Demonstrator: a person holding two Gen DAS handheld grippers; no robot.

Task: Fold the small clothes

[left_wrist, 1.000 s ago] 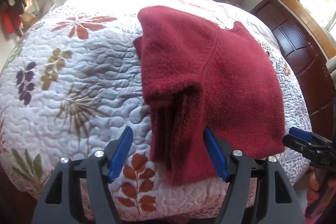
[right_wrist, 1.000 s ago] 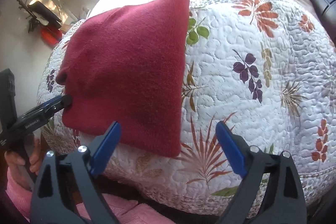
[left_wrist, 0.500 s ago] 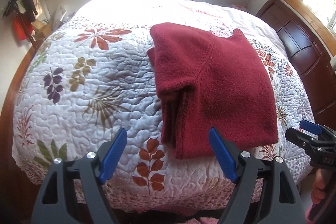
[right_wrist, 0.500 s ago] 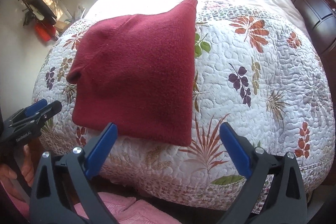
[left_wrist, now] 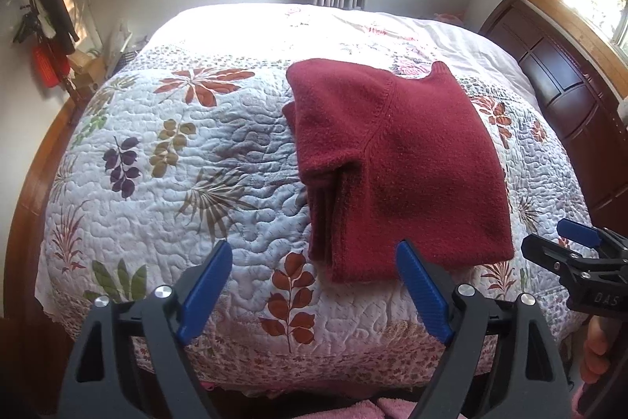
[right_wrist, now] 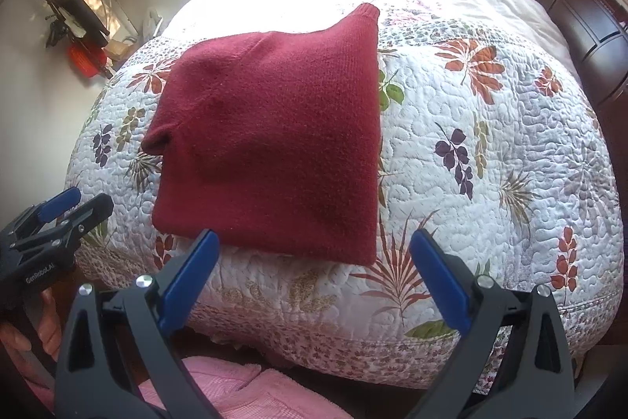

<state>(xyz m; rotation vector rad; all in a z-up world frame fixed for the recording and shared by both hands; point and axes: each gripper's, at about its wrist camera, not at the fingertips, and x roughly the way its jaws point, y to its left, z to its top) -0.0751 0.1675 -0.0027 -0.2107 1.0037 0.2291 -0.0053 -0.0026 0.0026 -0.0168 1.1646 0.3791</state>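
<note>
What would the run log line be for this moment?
stage: fold looks done | red sweater: folded, flat on quilt | left gripper: open, empty | right gripper: open, empty

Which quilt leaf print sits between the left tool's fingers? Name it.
The rust-red sprig beside the red sweater; the purple and olive sprigs lie farther left.

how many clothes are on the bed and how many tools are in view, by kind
red folded sweater: 1
tools: 2, the left tool and the right tool, both open and off the sweater
total: 3, over a floral quilt
</note>
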